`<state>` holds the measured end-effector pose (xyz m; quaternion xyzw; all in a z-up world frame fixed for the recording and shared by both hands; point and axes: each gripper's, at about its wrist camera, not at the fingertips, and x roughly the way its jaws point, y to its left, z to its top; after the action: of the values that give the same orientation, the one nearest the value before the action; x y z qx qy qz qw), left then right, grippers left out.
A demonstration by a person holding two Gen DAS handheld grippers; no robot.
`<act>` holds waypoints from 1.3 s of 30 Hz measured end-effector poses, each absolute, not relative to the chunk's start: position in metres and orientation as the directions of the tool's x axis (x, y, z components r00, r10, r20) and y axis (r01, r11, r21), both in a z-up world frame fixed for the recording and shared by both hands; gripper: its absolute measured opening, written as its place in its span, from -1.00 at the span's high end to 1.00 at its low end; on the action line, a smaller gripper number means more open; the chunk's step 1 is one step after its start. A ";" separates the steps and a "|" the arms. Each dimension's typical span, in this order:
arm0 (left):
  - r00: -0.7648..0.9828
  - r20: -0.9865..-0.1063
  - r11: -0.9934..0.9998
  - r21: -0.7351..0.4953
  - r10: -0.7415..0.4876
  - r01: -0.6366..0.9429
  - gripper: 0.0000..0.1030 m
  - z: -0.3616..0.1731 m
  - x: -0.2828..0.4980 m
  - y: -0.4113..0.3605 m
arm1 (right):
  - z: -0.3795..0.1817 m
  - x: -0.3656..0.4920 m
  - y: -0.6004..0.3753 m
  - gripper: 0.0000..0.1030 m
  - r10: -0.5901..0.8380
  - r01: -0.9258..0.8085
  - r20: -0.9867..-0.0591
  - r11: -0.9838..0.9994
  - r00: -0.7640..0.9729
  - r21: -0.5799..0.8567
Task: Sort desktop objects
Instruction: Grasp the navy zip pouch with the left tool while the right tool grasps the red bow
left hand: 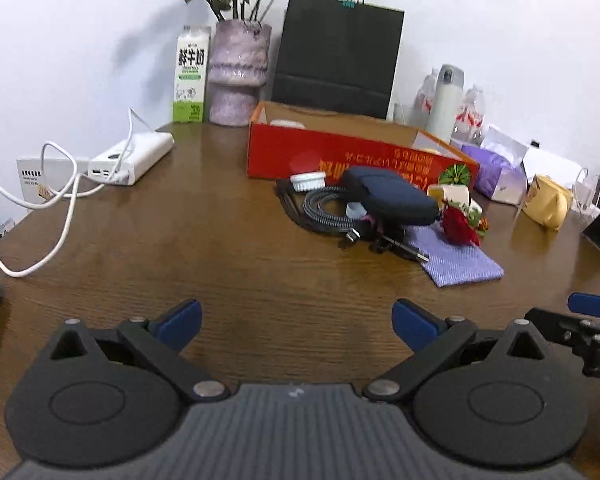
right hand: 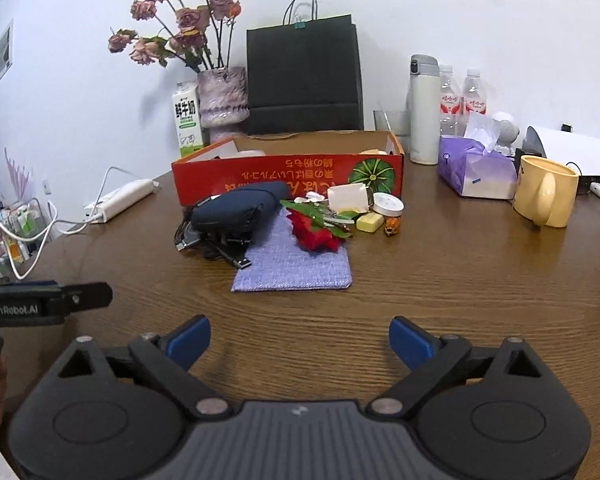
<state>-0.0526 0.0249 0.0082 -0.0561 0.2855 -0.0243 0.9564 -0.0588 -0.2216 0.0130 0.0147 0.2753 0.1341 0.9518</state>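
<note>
A red cardboard box (right hand: 260, 180) stands open at the back of the wooden table (right hand: 440, 280). In front of it lies a pile: a dark blue pouch (right hand: 240, 206), coiled cables (left hand: 324, 208), a purple cloth (right hand: 296, 264), a red artificial flower (right hand: 316, 230), a white round tin (right hand: 388, 204), a yellow block (right hand: 370, 222) and a white card (right hand: 348, 198). My left gripper (left hand: 296, 324) is open and empty over bare table, short of the pile. My right gripper (right hand: 300, 340) is open and empty, also short of the pile.
At the back stand a black paper bag (right hand: 304, 80), a vase of dried roses (right hand: 222, 96), a milk carton (right hand: 186, 124), a white flask (right hand: 422, 108) and water bottles (right hand: 460, 96). A tissue pack (right hand: 472, 168) and yellow mug (right hand: 544, 190) sit right. A white power strip (left hand: 132, 162) with cables lies left.
</note>
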 end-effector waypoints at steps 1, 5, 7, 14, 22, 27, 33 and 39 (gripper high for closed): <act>0.833 -0.548 0.993 -0.115 -0.078 0.017 -1.00 0.007 -0.052 0.023 | 0.013 -0.058 -0.222 -0.87 0.265 -0.247 -0.522 0.963 0.811 0.106; 0.828 -0.548 0.992 -0.097 -0.120 0.079 -1.00 0.009 -0.048 0.018 | 0.013 -0.052 -0.220 -0.87 0.258 -0.248 -0.543 0.964 0.799 0.093; 0.845 -0.514 0.989 -0.075 -0.148 0.127 -1.00 0.013 -0.042 0.015 | 0.014 -0.044 -0.219 -0.86 0.252 -0.251 -0.562 0.965 0.788 0.082; 0.857 -0.473 0.976 -0.024 -0.203 0.218 -1.00 0.036 0.018 -0.011 | 0.036 0.008 -0.224 -0.76 0.266 -0.260 -0.533 0.962 0.803 0.087; 0.774 -0.588 0.968 -0.075 -0.237 0.239 -1.00 0.040 0.118 -0.042 | 0.029 0.089 -0.217 -0.50 0.301 -0.302 -0.593 0.948 0.747 0.100; 0.690 -0.682 0.960 -0.070 -0.243 0.270 -0.55 0.023 0.150 -0.056 | 0.010 0.113 -0.219 -0.06 0.374 -0.313 -0.606 0.926 0.702 0.209; 0.739 -0.629 0.968 -0.109 -0.242 0.225 -0.26 0.039 0.116 -0.046 | 0.009 0.100 -0.234 0.01 0.391 -0.295 -0.533 0.920 0.750 0.259; 0.782 -0.577 0.971 -0.163 -0.236 0.172 -0.21 0.075 0.067 -0.018 | 0.015 0.097 -0.234 0.01 0.324 -0.254 -0.518 0.946 0.792 0.203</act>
<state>0.0670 -0.0178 0.0753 -0.0508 0.3121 -0.1082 0.9425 0.0972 -0.2335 0.0147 0.0615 0.2841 0.1530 0.9445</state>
